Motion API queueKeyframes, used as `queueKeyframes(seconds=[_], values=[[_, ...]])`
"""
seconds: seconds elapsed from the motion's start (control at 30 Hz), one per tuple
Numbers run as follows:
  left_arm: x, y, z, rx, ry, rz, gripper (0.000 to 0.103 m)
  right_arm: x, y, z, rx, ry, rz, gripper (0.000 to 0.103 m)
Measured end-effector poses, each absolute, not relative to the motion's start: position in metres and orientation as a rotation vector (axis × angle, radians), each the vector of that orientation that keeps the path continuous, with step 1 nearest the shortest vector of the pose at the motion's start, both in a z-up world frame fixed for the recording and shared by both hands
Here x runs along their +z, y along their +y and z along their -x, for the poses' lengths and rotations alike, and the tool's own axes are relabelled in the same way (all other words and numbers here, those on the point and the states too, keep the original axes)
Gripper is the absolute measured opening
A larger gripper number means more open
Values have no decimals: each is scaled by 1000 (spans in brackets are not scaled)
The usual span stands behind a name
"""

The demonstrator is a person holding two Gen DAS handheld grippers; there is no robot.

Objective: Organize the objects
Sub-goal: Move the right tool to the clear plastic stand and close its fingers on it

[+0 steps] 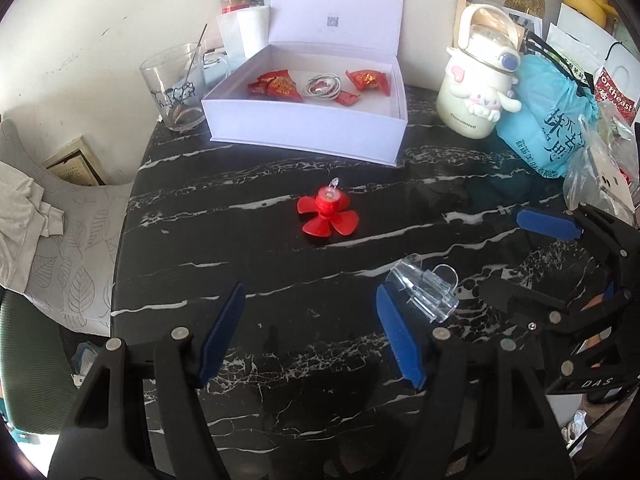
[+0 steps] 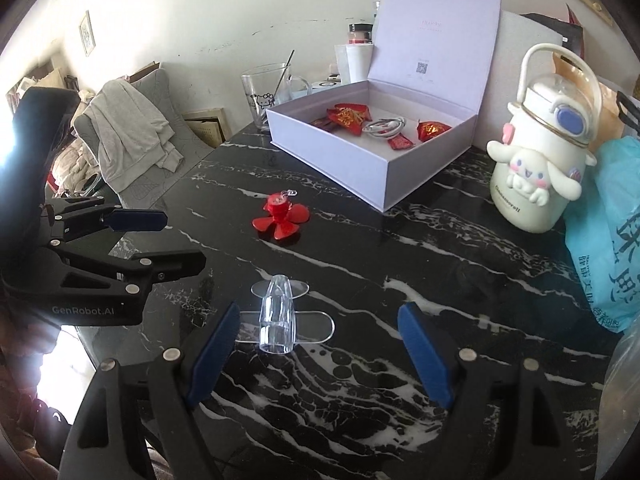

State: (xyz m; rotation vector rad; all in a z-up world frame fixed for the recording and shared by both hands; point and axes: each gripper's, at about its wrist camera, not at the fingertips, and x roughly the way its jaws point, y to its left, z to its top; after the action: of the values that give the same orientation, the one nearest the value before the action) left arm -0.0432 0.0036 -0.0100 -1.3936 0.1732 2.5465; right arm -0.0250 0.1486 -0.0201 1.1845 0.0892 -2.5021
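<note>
Lying flat, clear plane (image 2: 278, 316), nose toward box (image 2: 384, 184)

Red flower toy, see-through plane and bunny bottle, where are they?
red flower toy (image 1: 326, 216), left wrist view, on its middle hub
see-through plane (image 2: 277, 312), right wrist view, on its body
bunny bottle (image 2: 536, 172), right wrist view, on the bunny figure

Right tongs (image 2: 320, 354) gape over the black marble table (image 2: 460, 280), clear plastic piece (image 2: 278, 314) between them.
</note>
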Motion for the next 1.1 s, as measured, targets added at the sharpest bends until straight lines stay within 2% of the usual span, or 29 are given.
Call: queueKeyframes(seconds=[0.17, 0.27, 0.47, 0.67, 1.1], values=[[-25, -3, 47, 2521, 150, 1434, 67, -32, 142, 31, -2463, 75, -1216, 73], [-32, -5, 50, 2496, 122, 1437, 67, -39, 137, 34, -2437, 75, -1233, 61], [-41, -9, 54, 2483, 104, 1436, 67, -47, 128, 36, -2386, 81, -1243, 52], [-42, -12, 63, 2488, 84, 1420, 67, -52, 122, 42, -2379, 112, -1255, 23], [-37, 2, 94, 2485, 87, 1388, 67, -50, 150, 65, -2450, 54, -1294, 23]])
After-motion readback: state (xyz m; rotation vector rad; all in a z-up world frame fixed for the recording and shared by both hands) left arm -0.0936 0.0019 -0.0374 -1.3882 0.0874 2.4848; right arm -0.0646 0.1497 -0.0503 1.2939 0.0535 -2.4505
